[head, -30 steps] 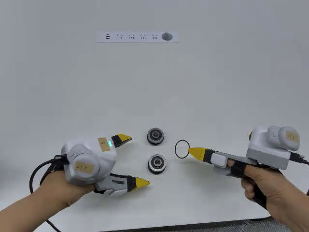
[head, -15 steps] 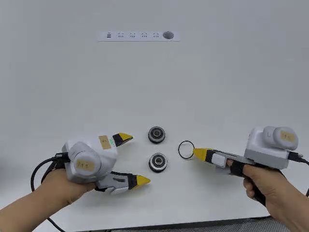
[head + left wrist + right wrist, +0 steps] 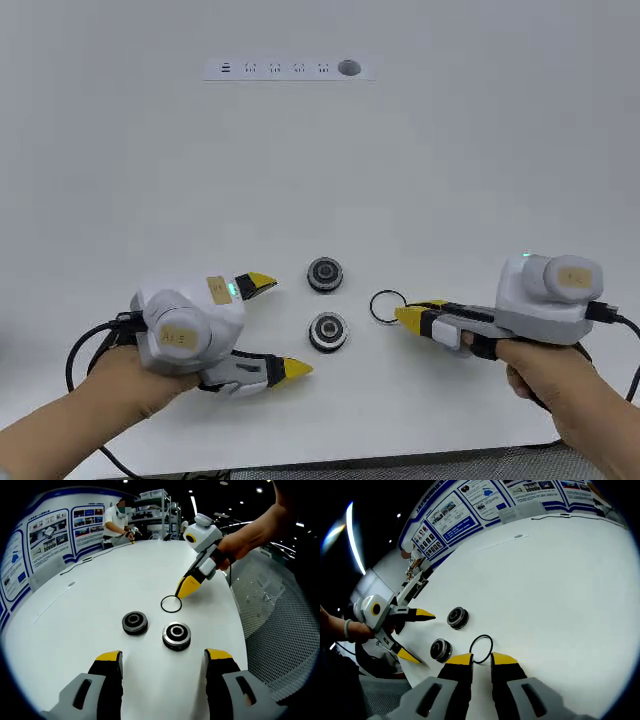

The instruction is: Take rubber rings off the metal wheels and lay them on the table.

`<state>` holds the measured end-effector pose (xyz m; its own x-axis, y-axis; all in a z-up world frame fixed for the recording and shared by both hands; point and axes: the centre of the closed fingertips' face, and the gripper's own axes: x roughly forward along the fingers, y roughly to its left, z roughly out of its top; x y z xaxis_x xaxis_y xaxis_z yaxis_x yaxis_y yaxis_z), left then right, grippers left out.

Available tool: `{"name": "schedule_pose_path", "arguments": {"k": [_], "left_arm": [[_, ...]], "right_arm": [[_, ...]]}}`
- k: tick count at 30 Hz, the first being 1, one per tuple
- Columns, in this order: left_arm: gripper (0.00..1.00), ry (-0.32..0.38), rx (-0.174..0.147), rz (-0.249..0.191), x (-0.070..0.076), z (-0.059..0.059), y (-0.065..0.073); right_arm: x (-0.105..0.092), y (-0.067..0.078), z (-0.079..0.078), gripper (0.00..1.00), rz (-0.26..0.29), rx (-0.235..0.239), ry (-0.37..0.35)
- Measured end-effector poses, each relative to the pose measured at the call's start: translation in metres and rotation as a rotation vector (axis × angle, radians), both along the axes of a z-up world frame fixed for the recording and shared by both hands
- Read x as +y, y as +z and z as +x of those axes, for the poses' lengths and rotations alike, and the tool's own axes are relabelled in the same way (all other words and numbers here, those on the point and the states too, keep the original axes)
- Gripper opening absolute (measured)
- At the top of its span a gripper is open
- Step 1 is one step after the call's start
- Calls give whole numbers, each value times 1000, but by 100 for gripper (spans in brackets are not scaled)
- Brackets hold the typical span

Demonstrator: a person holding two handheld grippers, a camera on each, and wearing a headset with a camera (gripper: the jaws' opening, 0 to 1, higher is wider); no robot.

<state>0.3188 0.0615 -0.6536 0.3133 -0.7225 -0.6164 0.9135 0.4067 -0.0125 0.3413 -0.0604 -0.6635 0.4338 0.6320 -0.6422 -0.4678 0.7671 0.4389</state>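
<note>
Right gripper [image 3: 412, 310] just cracked open, rubber ring [image 3: 387, 305] seemingly free, 3 o'clock of wheels [image 3: 327, 333]. Left gripper [image 3: 277, 326] wide, empty. Risk: ring snags, drags on retreat.

Your left gripper [image 3: 282, 325], jaws spread wide, has bare table [image 3: 450, 200] ahead of it up to the near wheel [image 3: 327, 332]. A gap separates that from the far wheel [image 3: 325, 273]. The rubber ring [image 3: 387, 306] lies flat at the tips of your right gripper [image 3: 405, 315], just beside the wheels. Beyond them you have open table up to the power strip [image 3: 290, 69].
</note>
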Motion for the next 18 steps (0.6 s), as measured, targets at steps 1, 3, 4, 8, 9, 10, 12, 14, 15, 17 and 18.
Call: {"name": "schedule_pose_path", "arguments": {"k": [1,3,4,8,9,10,12,14,15,17,18], "left_arm": [[68,0,-3,1,0,0,0],[68,0,0,0,0,1,0],[68,1,-2,1,0,1,0],[67,1,0,0,0,1,0],[67,1,2,-2,0,1,0],[67,3,3,-6,-1,1,1],[66,3,1,-6,-1,1,1],[64,2,3,-13,-2,1,3],[63,0,4,-12,-3,1,3],[61,-4,4,-16,-4,1,4],[59,-6,4,-17,-5,0,5]], "right_arm": [[1,1,1,17,-25,-31,28],[3,3,0,18,-43,-39,42],[1,3,1,19,-69,-59,52],[3,5,0,22,-94,-88,81],[4,5,-1,23,-88,-81,86],[5,5,-1,24,-84,-80,89],[7,6,-2,24,-74,-82,91],[9,7,-2,25,-54,-74,84],[10,8,-2,26,-35,-71,75],[12,9,-2,26,-8,-59,65],[13,11,-1,27,-3,-65,61]]}}
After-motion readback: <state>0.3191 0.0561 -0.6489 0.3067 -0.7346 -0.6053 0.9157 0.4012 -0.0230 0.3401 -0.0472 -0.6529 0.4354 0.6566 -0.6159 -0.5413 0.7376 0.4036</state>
